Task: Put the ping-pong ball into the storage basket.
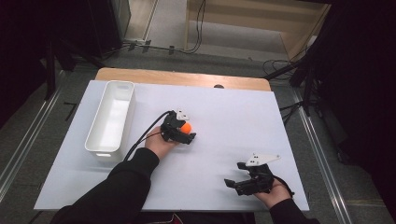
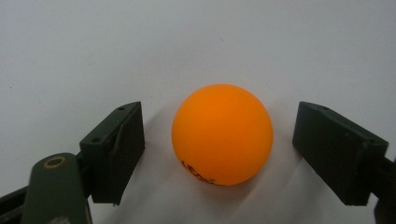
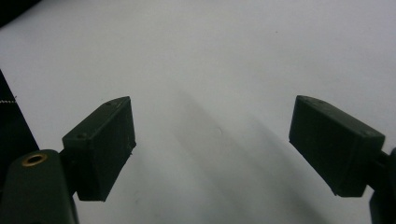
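Observation:
An orange ball (image 2: 222, 134) rests on the white table sheet, between the two black jaws of my left gripper (image 2: 219, 154). A gap shows on each side of the ball, so the pads do not touch it and the gripper is open. From above, the ball (image 1: 186, 127) shows at the middle of the table with my left gripper (image 1: 184, 129) around it. My right gripper (image 1: 233, 176) lies low near the table's front right, open, with bare white surface between its jaws (image 3: 212, 149).
A long white bin (image 1: 100, 140) stands at the left of the table, its inside bare. The white sheet (image 1: 233, 116) covers a wooden tabletop. Cables and dark stands lie on the floor beyond the far edge.

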Available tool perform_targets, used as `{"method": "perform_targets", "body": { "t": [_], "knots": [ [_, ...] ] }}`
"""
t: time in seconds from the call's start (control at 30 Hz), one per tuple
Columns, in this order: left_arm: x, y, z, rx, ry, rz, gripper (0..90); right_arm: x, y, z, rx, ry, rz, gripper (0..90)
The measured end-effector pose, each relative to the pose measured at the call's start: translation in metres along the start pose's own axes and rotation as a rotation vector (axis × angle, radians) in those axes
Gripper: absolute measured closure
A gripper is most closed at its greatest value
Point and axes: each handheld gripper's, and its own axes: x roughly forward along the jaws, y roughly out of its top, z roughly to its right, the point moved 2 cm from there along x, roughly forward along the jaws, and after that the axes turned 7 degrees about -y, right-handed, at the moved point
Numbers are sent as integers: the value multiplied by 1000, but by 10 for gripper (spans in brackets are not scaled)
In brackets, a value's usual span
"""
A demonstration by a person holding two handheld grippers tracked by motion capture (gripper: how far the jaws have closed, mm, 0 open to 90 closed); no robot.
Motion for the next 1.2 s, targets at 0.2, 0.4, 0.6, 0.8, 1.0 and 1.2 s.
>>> {"method": "perform_targets", "body": {
  "t": [0.2,0.4,0.6,0.8,1.0,1.2],
  "knots": [
    [-3,-1,1,-8,5,15,355,1,0,-1,-1,1,-4,131],
    [-4,0,4,-3,-2,9,489,0,0,-1,-2,-1,-3,131],
    [-4,1,4,-13,-5,8,507,0,0,-1,-2,0,-4,131],
    [-6,1,2,-16,-14,1,506,0,0,0,-4,-2,-2,131],
    [-9,4,4,-21,-30,8,505,0,0,-1,-4,2,-2,131],
    [-14,7,9,-5,-46,2,505,0,0,-1,-3,2,-2,131]
  ]
}}
